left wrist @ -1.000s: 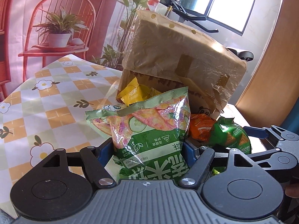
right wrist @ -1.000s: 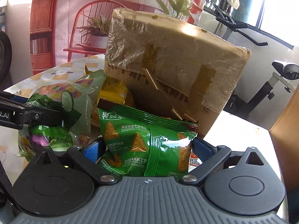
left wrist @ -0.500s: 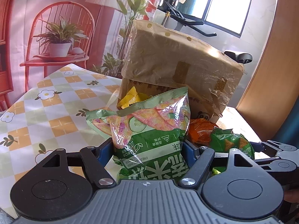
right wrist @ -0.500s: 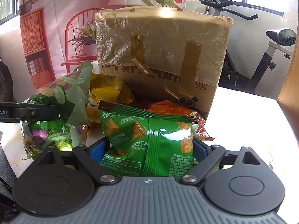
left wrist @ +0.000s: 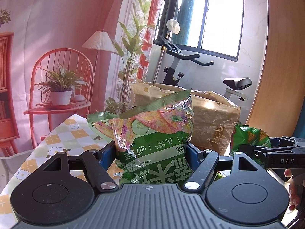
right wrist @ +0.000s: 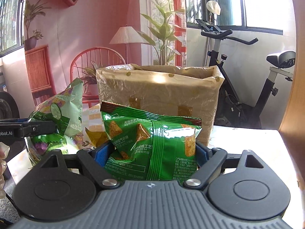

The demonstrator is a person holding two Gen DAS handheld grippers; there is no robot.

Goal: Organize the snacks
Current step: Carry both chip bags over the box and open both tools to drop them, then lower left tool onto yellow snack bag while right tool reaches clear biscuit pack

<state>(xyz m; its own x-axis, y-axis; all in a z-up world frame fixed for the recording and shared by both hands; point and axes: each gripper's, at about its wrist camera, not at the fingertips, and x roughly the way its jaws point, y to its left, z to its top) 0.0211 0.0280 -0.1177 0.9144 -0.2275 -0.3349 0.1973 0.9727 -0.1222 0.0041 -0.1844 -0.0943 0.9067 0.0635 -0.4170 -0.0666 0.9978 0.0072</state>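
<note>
My left gripper point(left wrist: 151, 150) is shut on a green cucumber-flavour chip bag point(left wrist: 152, 133) and holds it up in front of a paper-wrapped cardboard box point(left wrist: 213, 118). My right gripper point(right wrist: 150, 152) is shut on a green corn-chip bag point(right wrist: 152, 139), also raised, just before the same open-topped box point(right wrist: 160, 89). Each held bag shows in the other view: the corn-chip bag at the right of the left wrist view point(left wrist: 247, 137), the cucumber bag at the left of the right wrist view point(right wrist: 55, 118). A yellow snack packet point(right wrist: 95, 137) lies on the table between them.
The table has a checked flower cloth point(left wrist: 63, 143) on its left part and a white top point(right wrist: 247, 143) on its right. An exercise bike point(right wrist: 238, 76) stands behind the table. A printed backdrop with a red chair hangs at the left.
Both grippers have lifted their bags upward; the box now sits lower in both views and its open top shows. The orange packet has dropped out of sight.
</note>
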